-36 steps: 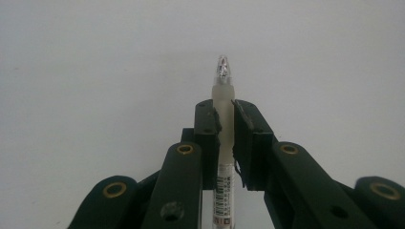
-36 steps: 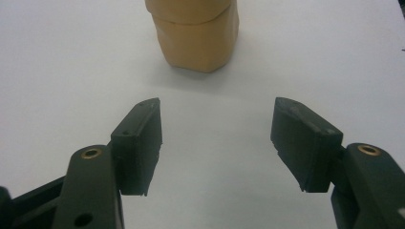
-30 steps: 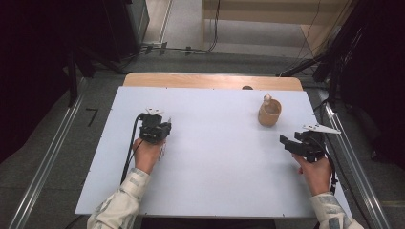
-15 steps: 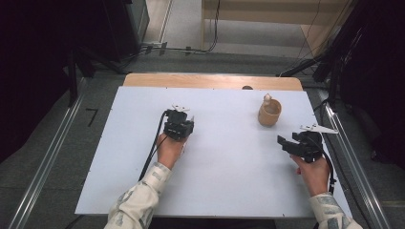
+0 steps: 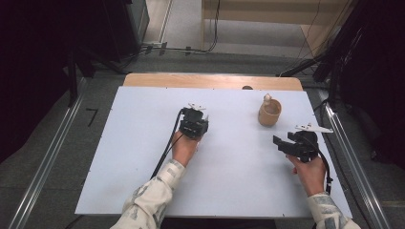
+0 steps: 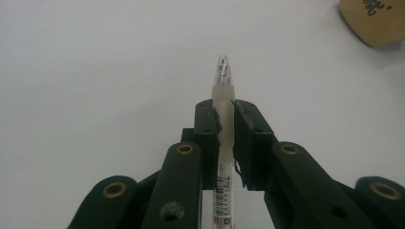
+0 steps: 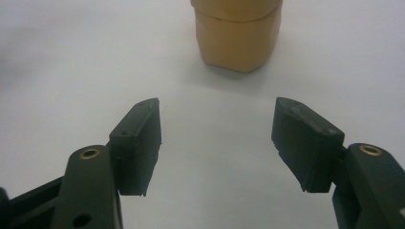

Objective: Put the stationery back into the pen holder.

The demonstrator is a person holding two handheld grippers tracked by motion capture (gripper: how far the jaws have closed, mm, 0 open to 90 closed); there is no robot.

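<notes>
My left gripper [image 6: 224, 119] is black, with brass-ringed pivots and a black cable trailing from it. My right gripper [image 7: 217, 138] has thick, black, rectangular pads and a pale plate on top. My sleeves [image 5: 153, 198] are light and patterned.

A: Left gripper [image 6: 224, 138]?
B: Fingers [image 6: 206, 133] clamped on a pen [image 6: 223, 102], one each side of its frosted barrel. Clear tip sticks out past them, barcode label lower down between the arms.
A: Anything else?
B: White table [image 6: 95, 71] under it. Tan cup [image 6: 377, 21], cut off at the frame's top right, well apart from the pen.
</notes>
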